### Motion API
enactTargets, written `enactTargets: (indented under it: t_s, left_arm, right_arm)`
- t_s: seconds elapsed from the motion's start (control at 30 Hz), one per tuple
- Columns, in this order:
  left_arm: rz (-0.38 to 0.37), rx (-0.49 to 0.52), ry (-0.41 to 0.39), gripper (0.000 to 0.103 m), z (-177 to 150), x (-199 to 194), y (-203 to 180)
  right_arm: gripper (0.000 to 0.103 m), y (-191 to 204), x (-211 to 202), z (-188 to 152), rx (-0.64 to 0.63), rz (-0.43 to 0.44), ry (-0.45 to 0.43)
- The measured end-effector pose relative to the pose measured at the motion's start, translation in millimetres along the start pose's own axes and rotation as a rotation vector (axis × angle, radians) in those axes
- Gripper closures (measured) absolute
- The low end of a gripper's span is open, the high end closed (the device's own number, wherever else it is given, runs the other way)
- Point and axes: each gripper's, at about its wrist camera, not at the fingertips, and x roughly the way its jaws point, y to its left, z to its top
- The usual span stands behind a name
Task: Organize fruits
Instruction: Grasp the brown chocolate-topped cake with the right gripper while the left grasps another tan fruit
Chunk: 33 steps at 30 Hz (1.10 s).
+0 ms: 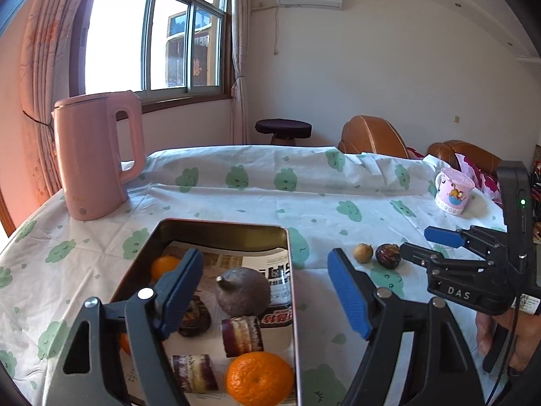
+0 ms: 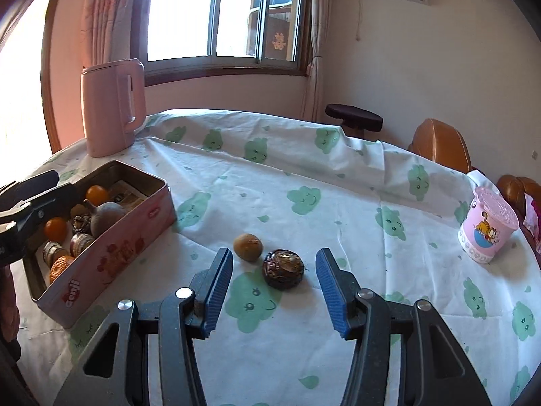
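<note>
A pink tin box [image 1: 292, 280] [image 2: 128, 237] lined with newspaper holds oranges [image 1: 258, 377], a brown stemmed fruit [image 1: 243, 291], cut purple cane pieces [image 1: 241, 335] and other dark fruit. My left gripper [image 1: 267, 287] hangs open over the tin, its pads touching nothing. On the cloth to the tin's right lie a small tan fruit [image 2: 248, 246] [image 1: 362, 252] and a dark round fruit [image 2: 283, 269] [image 1: 388, 254]. My right gripper [image 2: 274, 280] [image 1: 416, 240] stands open just short of the dark fruit, one finger on either side and neither pad touching it.
A pink kettle [image 1: 94, 155] [image 2: 111, 105] stands behind the tin at the table's far left. A pink cartoon cup [image 1: 453, 191] [image 2: 487, 226] sits at the right edge. A dark stool [image 1: 283, 128] and brown chairs [image 1: 372, 135] stand beyond the white, green-patterned tablecloth [image 2: 338, 203].
</note>
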Motion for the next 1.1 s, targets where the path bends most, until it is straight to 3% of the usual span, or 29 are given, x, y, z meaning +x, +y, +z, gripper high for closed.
enactTargets:
  t_s: [0.37, 0.43, 0.47, 0.6, 0.8, 0.93, 1.1]
  left_arm:
    - [-0.017, 0.039, 0.052, 0.025, 4.2, 27.1, -31.0]
    - [-0.018, 0.054, 0.052, 0.025, 4.1, 27.4, -36.4]
    - [-0.019, 0.062, 0.054, 0.025, 4.3, 28.0, -39.5]
    - [-0.027, 0.092, 0.077, 0.025, 6.6, 38.6, -55.5]
    - [-0.056, 0.138, 0.126, 0.025, 8.8, 63.4, -85.3]
    - [-0.088, 0.122, 0.194, 0.025, 8.0, 86.4, -96.6]
    - [-0.133, 0.086, 0.285, 0.034, 8.9, 113.1, -100.1]
  right_arm:
    - [0.05, -11.8, 50.0, 5.0, 0.07, 0.09, 0.151]
    - [0.056, -13.2, 58.3, 3.0, 0.078, 0.101, 0.187]
    - [0.064, -15.3, 59.2, 2.6, 0.091, 0.112, 0.191]
    - [0.065, -25.1, 49.9, 1.1, 0.117, 0.097, 0.155]
    - [0.065, -47.1, 40.1, -3.0, 0.119, -0.016, 0.135]
    - [0.065, -62.1, 37.5, -4.6, 0.15, -0.035, 0.129]
    - [0.065, -67.2, 35.4, -4.1, 0.173, -0.031, 0.121]
